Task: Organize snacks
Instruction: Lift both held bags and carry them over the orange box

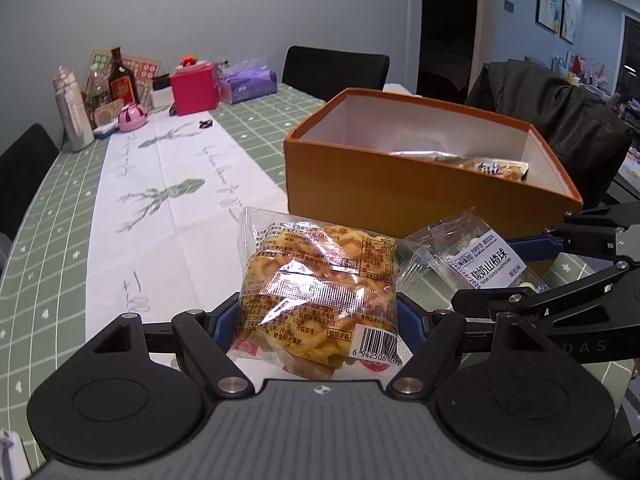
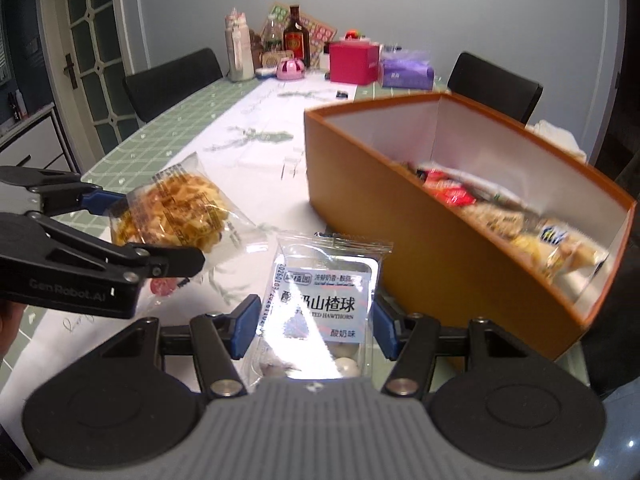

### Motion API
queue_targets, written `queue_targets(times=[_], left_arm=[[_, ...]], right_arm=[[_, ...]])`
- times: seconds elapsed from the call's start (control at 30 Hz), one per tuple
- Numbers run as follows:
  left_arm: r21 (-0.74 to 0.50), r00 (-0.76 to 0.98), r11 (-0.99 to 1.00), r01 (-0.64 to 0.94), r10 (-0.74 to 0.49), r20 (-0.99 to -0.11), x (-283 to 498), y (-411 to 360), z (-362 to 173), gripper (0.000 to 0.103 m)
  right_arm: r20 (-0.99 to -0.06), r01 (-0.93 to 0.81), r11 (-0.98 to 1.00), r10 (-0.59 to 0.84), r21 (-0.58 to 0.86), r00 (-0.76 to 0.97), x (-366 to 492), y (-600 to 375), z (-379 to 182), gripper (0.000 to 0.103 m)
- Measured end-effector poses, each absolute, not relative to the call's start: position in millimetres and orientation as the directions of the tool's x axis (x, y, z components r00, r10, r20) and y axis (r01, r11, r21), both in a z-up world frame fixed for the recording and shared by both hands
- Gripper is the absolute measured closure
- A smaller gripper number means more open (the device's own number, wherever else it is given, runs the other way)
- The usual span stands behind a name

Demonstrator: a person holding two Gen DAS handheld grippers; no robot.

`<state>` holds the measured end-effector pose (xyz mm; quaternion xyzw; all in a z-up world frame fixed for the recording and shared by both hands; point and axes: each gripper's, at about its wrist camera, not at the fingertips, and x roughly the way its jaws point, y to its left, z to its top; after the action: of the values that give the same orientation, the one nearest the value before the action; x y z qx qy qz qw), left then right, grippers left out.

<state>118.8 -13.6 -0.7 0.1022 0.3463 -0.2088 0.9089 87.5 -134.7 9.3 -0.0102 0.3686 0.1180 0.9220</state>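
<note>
My left gripper (image 1: 318,314) is shut on a clear packet of golden waffle pastry (image 1: 316,280), held up above the table. Both blue pads press on the packet's sides. To its right, my right gripper (image 2: 316,324) is shut on a clear packet of yogurt hawthorn balls (image 2: 320,300) with a white label. Each gripper shows in the other's view: the right gripper (image 1: 496,270) with the hawthorn packet (image 1: 476,264), and the left gripper (image 2: 152,228) with the pastry packet (image 2: 180,208). Just beyond both stands an open orange box (image 1: 400,196), with several snack packets (image 2: 500,212) lying inside it.
A green checked tablecloth with a white runner (image 1: 168,216) covers the table. At its far end stand bottles (image 1: 120,80), a red box (image 1: 194,90), a purple tissue pack (image 1: 248,84) and a pink toy (image 1: 132,118). Black chairs (image 1: 334,68) stand around the table, one draped with a dark jacket (image 1: 552,108).
</note>
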Motion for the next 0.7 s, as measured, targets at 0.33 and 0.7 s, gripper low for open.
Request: queue_targets(times=[0.33,0.7], left_arm=[[0.064,0.677,0.851,0.52,-0.366,-0.639,131.6,-42.1,20.1,0.014],[0.12,0.676,0.792,0.599,-0.42,-0.605,151.0,-80.7,39.9,0.014]], right_arm=[[-0.634,-0.193,0.98,0.181,0.051,0.752,84.8,-165.5,45.4,0.045],[-0.594,-0.148,0.989,0.116,-0.004,0.796,92.7,-195.6,74.1,0.045]])
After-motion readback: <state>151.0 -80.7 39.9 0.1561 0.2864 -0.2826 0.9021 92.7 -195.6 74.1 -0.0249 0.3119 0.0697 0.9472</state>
